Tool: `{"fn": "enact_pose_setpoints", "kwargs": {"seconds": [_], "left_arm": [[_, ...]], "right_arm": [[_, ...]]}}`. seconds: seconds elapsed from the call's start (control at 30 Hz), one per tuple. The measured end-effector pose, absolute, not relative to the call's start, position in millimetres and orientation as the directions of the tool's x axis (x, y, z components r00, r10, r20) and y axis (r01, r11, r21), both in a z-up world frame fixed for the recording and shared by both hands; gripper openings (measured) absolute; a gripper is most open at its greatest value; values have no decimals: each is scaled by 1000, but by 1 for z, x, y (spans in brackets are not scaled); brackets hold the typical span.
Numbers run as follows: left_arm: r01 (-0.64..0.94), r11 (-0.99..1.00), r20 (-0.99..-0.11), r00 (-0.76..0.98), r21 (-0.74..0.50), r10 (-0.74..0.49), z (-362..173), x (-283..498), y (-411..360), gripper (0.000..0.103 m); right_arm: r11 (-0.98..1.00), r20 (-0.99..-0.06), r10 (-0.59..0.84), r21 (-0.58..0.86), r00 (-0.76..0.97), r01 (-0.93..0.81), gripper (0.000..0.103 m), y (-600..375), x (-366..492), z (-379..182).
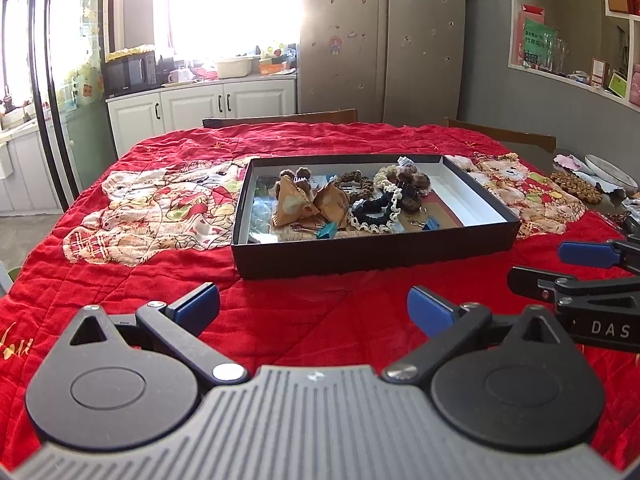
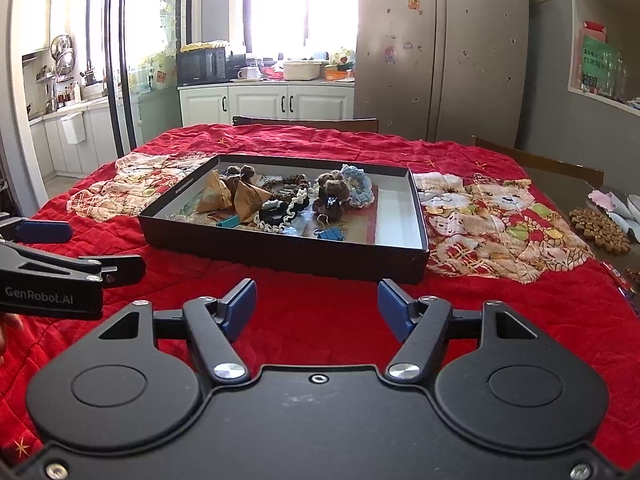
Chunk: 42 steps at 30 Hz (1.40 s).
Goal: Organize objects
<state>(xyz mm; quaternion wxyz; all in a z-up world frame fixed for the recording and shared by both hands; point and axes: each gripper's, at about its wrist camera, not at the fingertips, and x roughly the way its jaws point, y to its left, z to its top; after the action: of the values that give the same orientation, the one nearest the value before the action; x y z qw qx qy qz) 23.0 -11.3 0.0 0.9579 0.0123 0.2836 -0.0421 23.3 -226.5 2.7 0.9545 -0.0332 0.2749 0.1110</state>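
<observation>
The black box (image 2: 280,248) of small things is sitting on the red quilt (image 2: 320,320) that is covering the bench, just ahead of both tools; inside it two paper-wrapped pyramid packets (image 2: 236,196), a brown knitted bear (image 2: 332,196), a pale blue crochet piece (image 2: 358,184), black-and-cream lace trim (image 2: 284,210) and blue binder clips (image 2: 332,234) are lying heaped together toward its left and middle, while its right end is showing bare white floor. The right hand-held gripper (image 2: 317,304) is hanging over the quilt near the box's front wall, jaws standing wide and holding nothing; the left hand-held gripper (image 1: 314,308) is hovering likewise — spread wide, empty, clear of the box. Off to the right a brown beaded mat (image 2: 599,227) is lying on the bench edge, outside the box.

By my reading, no item is in hand, so this is looking like the pause between picks — possibly the very start. The next move is calling for reaching over the front wall, settling on one loose item such as a clip, and closing on it without dragging the tangled trim along.
</observation>
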Motion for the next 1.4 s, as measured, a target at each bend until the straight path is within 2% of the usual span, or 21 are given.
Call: {"fn": "enact_pose_setpoints", "kwargs": {"seconds": [0.87, 1.4], "left_arm": [[81, 997, -554, 830, 3, -66, -2, 22, -13, 103], [121, 992, -553, 826, -18, -111, -3, 20, -15, 103]], "right_arm": [[971, -528, 207, 10, 824, -238, 67, -224, 18, 6], [969, -536, 220, 22, 815, -247, 67, -223, 20, 3]]}}
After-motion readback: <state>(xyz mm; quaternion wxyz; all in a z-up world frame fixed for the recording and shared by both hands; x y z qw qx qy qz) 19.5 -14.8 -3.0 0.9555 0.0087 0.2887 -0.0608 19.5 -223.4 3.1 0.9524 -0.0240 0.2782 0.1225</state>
